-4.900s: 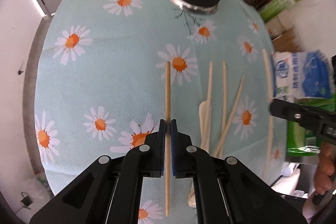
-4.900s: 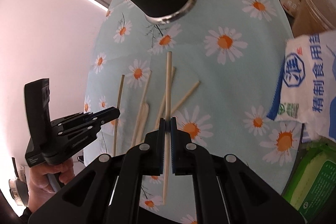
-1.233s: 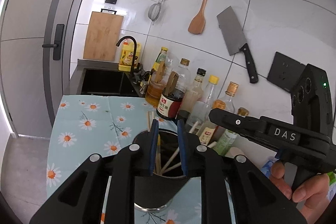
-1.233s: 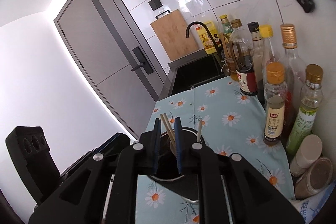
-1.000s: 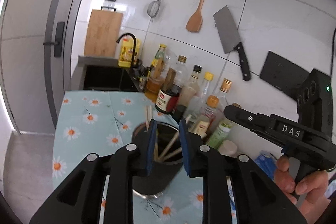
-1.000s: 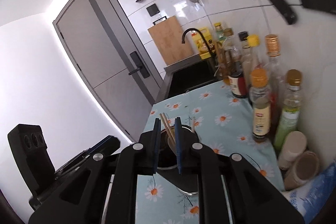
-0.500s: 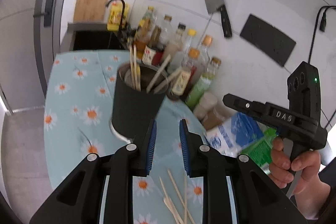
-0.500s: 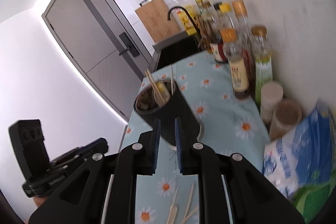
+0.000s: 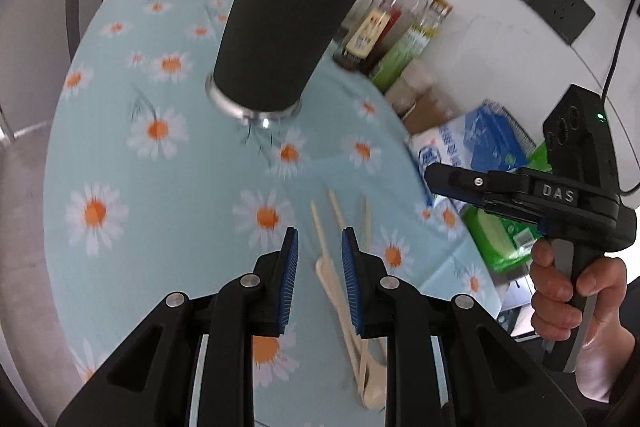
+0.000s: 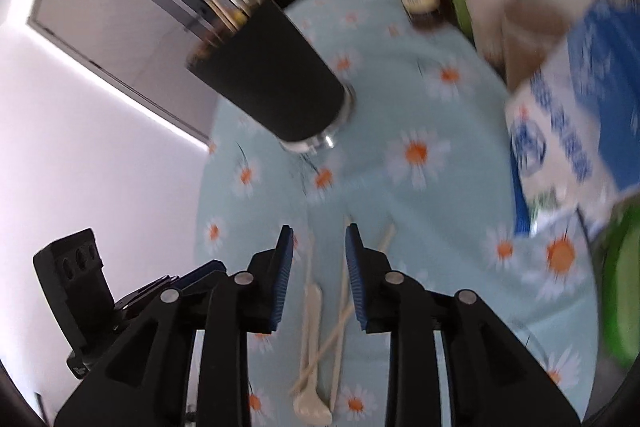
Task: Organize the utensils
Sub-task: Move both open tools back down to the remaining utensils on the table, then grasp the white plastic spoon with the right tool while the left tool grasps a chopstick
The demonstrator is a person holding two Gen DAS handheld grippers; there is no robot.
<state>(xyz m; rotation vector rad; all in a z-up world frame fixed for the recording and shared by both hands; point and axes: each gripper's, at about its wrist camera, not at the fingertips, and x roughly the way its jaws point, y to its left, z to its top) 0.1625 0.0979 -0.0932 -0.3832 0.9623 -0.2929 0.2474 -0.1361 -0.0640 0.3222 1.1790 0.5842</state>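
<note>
Chopsticks [image 9: 338,215] and a pale wooden spoon [image 9: 340,301] are lying loose on the daisy-print tabletop [image 9: 120,155], a little in front of the black cup [image 9: 280,43] that is already holding several sticks upright. Their long axes are running roughly away from both cameras, toward the cup, so they are lying nearly in line with the fingers rather than across them. The left gripper [image 9: 317,253] is hovering with its fingers partly open and holding nothing; one thin stick and the spoon's handle are showing through the gap, lying below and just ahead of the tips. The right gripper [image 10: 318,249] is also empty, its fingers opening at this moment, with the spoon [image 10: 312,323] and crossed chopsticks [image 10: 342,291] on the cloth beneath the gap and not touched. Judging from both views, each hand is about equally near the pile, so either could take the next stick by coming down over it. The left view is the sharper one and is showing what the right cannot: the person's right hand [image 9: 568,299] wrapped around the other gripper's handle, and the bottles [image 9: 400,15] along the wall. The right view is blurred, yet it is showing the spoon's bowl end whole and the sticks crossing over its handle.
</note>
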